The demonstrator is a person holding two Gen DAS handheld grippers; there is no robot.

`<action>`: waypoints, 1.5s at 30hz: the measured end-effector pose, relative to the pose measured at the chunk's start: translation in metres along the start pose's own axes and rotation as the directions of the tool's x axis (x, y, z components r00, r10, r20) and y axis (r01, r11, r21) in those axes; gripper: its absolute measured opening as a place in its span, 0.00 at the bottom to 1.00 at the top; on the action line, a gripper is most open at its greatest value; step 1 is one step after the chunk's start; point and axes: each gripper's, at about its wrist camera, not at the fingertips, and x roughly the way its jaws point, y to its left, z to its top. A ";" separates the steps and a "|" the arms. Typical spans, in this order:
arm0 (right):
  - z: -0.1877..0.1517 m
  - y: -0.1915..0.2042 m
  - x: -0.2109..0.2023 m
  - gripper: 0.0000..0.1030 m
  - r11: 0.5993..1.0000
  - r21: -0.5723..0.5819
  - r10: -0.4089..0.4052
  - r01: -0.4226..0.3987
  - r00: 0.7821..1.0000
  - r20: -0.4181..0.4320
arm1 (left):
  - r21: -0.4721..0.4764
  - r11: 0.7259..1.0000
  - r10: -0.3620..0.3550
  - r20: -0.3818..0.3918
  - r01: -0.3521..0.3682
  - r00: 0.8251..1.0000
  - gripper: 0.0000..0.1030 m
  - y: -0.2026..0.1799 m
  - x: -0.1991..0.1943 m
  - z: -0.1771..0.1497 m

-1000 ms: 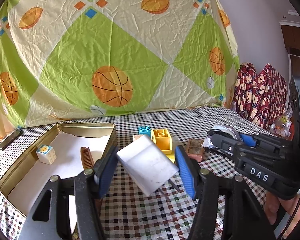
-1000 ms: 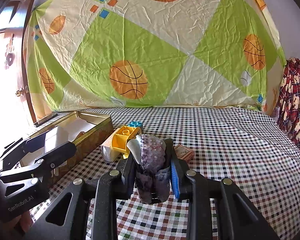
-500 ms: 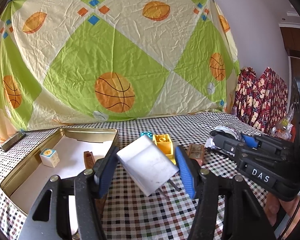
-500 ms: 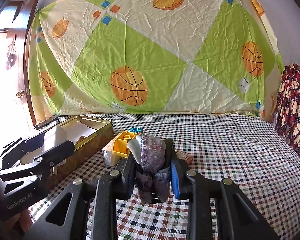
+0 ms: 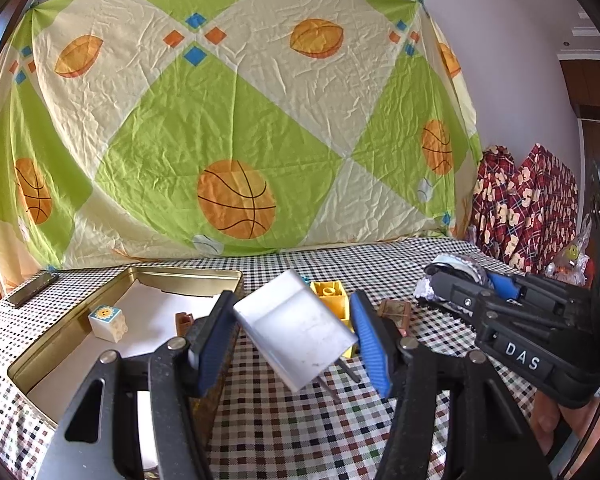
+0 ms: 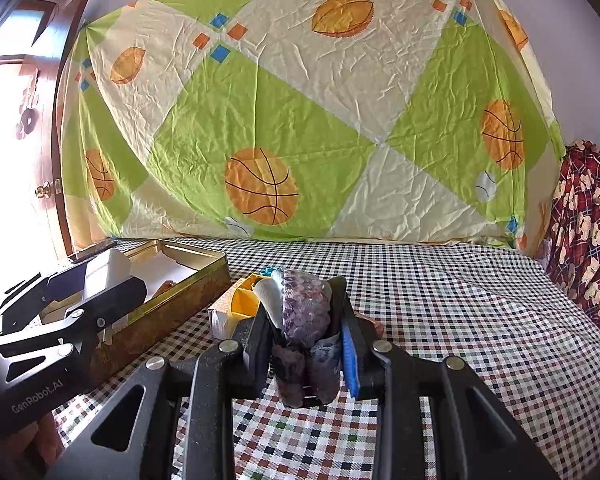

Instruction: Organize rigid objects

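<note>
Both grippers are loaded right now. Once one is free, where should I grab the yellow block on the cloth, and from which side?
Probably from above, fingers across two opposite flat walls of the yellow block. It sits upright with its open top up, and neighbours crowd its sides.

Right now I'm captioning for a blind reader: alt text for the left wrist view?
The left gripper holds a white box beside an open gold tin on a checked tablecloth.
</note>
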 end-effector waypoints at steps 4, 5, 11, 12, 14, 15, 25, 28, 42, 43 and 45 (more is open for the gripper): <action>0.000 0.002 -0.003 0.30 1.000 -0.007 -0.003 0.003 1.000 0.016 | -0.003 1.000 0.005 0.019 -0.005 1.000 0.56 0.000 -0.004 0.000; 0.000 0.001 -0.004 0.30 1.000 -0.009 -0.004 0.004 1.000 0.020 | -0.005 1.000 0.005 0.027 -0.005 1.000 0.56 0.000 -0.005 0.000; -0.001 0.003 -0.010 0.30 1.000 -0.019 -0.009 0.010 0.999 0.047 | -0.003 1.000 0.007 0.063 -0.007 0.998 0.56 0.000 -0.012 0.000; -0.001 0.003 -0.010 0.30 1.000 -0.019 -0.009 0.010 0.999 0.050 | -0.003 1.000 0.008 0.066 -0.008 0.998 0.56 0.000 -0.013 0.000; 0.000 0.003 -0.012 0.30 1.000 -0.019 -0.010 0.011 0.998 0.057 | -0.007 1.000 0.008 0.071 -0.007 0.997 0.56 0.001 -0.014 0.000; 0.000 0.004 -0.013 0.30 1.000 -0.019 -0.011 0.012 0.998 0.061 | -0.009 1.000 0.009 0.074 -0.008 0.997 0.56 0.001 -0.014 0.000; 0.001 0.005 -0.021 0.30 0.999 -0.029 -0.014 0.017 0.994 0.104 | -0.014 1.000 0.011 0.108 -0.009 0.994 0.56 0.001 -0.021 -0.001; 0.001 0.005 -0.023 0.30 0.999 -0.030 -0.014 0.018 0.993 0.116 | -0.011 1.000 0.011 0.114 -0.010 0.993 0.56 0.001 -0.023 -0.001; -0.001 0.008 -0.033 0.30 0.999 -0.036 -0.022 0.028 0.986 0.168 | -0.011 1.000 0.018 0.145 -0.016 0.989 0.56 0.002 -0.028 -0.001; -0.001 0.008 -0.034 0.30 0.999 -0.036 -0.023 0.029 0.985 0.172 | -0.011 1.000 0.018 0.150 -0.017 0.989 0.56 0.003 -0.029 -0.001; -0.001 0.009 -0.035 0.30 0.999 -0.037 -0.023 0.030 0.984 0.178 | -0.011 1.000 0.021 0.156 -0.020 0.988 0.56 0.004 -0.030 -0.001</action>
